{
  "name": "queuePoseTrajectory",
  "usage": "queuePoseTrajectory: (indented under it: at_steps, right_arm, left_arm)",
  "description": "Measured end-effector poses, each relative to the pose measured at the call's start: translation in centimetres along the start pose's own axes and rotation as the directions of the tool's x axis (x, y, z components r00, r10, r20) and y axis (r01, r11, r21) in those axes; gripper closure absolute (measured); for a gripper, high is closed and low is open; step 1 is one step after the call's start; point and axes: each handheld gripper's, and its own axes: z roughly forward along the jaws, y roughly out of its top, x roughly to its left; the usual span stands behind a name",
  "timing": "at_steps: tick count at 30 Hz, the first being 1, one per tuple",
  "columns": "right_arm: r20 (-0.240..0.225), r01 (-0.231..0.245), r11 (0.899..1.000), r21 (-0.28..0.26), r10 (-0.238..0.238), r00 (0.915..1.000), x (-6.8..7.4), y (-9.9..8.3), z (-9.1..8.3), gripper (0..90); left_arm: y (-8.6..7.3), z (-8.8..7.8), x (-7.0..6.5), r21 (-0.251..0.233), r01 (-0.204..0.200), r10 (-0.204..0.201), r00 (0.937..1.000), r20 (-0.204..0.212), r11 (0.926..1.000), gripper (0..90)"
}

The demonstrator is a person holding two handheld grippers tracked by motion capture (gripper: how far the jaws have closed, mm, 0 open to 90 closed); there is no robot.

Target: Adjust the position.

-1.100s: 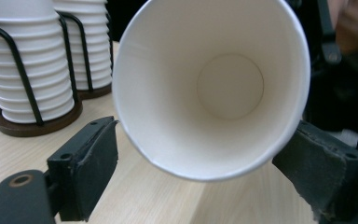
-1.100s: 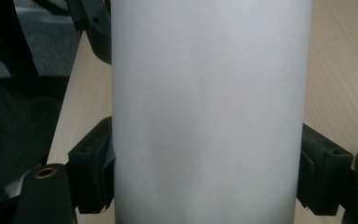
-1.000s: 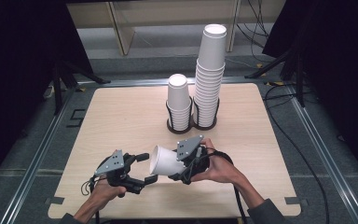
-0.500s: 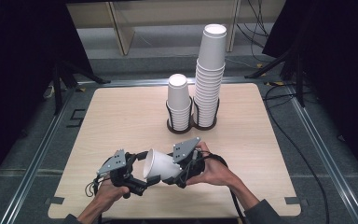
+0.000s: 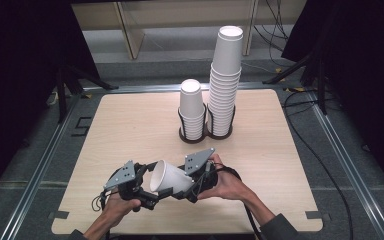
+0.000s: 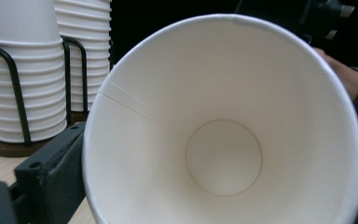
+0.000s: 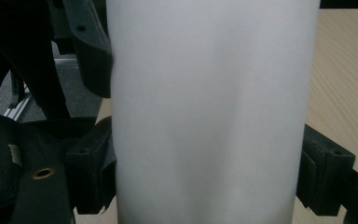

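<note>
Starting at the left of the high view, we hold the left gripper (image 5: 147, 192) low over the near edge of the table (image 5: 130, 125), pointing toward the middle. Its jaws have just been opening and then easing back a little, and the mouth of the paper cup (image 5: 170, 177) sits between them. In the left gripper view we look straight down into that cup (image 6: 223, 154), its round bottom plain to see, with 1 black jaw beside the rim at lower left; whether that jaw presses on the rim we cannot quite tell, though it looks to stand just beside it, so we read this tool as open around the cup.

At the middle, the cup lies on its side above the table, mouth toward the left gripper and narrow end toward the right one.

Further right, the right gripper (image 5: 192, 182) has the cup's body between its jaws. In the right gripper view the white wall of the cup (image 7: 209, 112) runs up the frame with a black pad against each side, so this tool is clamped on the cup.

Behind them, well apart, a black wire holder (image 5: 207, 131) carries 2 stacks of cups: the short stack (image 5: 191, 107) on its left, the tall stack (image 5: 225, 80) on its right.
</note>
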Motion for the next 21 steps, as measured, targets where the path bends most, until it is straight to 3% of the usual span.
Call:
queuePoseTrajectory:
  at_steps: [5,13,16,18,21]
  right_arm:
    - [-0.006,-0.009,1.000,-0.013,0.008,0.9999,-0.2,-0.2,0.1,20.8]
    - [0.027,-0.082,0.996,-0.019,0.083,0.9962,-0.9,-0.9,-0.1,16.7]
    - [0.058,-0.104,0.994,-0.024,0.105,0.9928,-1.2,-1.3,-0.8,16.2]
    - [0.090,-0.129,0.992,-0.015,0.129,0.9875,-1.2,-1.6,-1.3,16.3]
    - [0.140,-0.125,0.992,0.011,0.122,0.9826,-1.2,-2.2,-2.1,18.3]
  left_arm:
    - [0.5,-0.3,0.0,-0.015,-0.009,0.009,0.9999,0.006,0.9998,7.6]
    - [1.0,-0.7,0.1,-0.007,-0.043,0.042,0.9974,-0.059,0.9991,9.2]
    - [1.1,-0.8,0.4,-0.013,-0.050,0.049,0.9950,-0.087,0.9986,9.1]
    - [1.2,-1.0,0.5,0.017,-0.051,0.053,0.9911,-0.122,0.9985,9.1]
    - [1.0,-1.0,0.7,0.018,-0.058,0.060,0.9887,-0.137,0.9981,8.9]
